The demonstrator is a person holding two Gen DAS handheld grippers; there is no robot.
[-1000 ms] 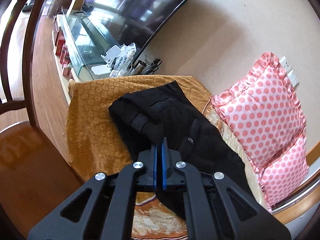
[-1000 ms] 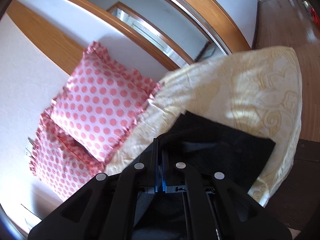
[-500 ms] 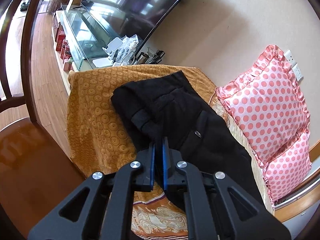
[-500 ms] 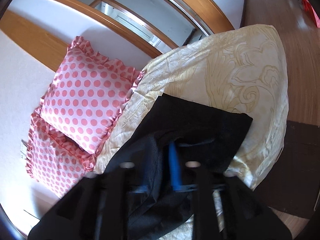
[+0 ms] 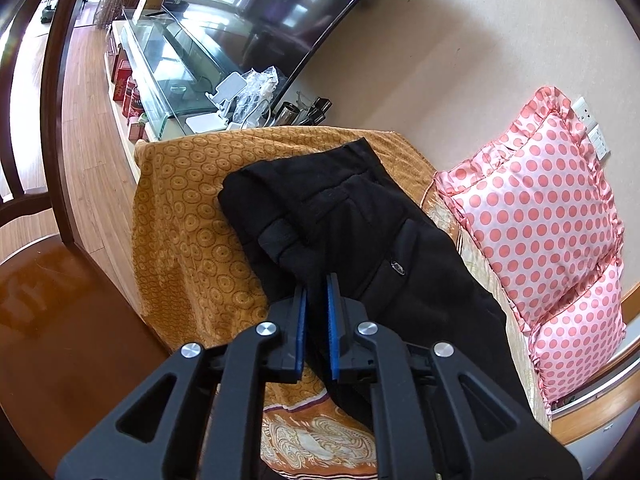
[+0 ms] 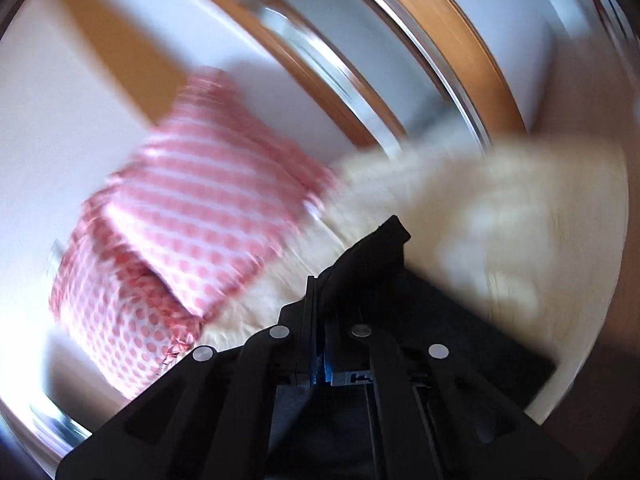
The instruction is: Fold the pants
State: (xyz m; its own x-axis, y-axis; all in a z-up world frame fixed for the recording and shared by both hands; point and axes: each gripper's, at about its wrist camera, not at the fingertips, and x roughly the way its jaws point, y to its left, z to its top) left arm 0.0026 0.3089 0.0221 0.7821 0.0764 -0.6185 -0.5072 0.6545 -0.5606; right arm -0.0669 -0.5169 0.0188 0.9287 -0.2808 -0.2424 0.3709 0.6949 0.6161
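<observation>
In the left wrist view, black pants (image 5: 360, 248) lie along a couch, running from the upper middle of the frame down toward the lower right. The waistband end rests on an orange cover with a ring pattern (image 5: 188, 216). Two pink pillows with red dots (image 5: 540, 216) lean against the wall at the right of the frame. The left gripper (image 5: 317, 300) sits at the lower centre, its blue-padded fingers (image 5: 300, 332) a narrow gap apart and easing open. They hang just above the near edge of the pants, and the pads press on no cloth.

The right wrist view is badly blurred. The right gripper (image 6: 318, 304) fills the bottom centre, its fingers pressed together and pinching a fold of the pants (image 6: 376, 252). The black cloth rises in a peak just above the fingertips and spreads to the lower right over a cream cover (image 6: 520, 216). The dotted pillows (image 6: 192, 240) smear across the left of the frame.
</observation>
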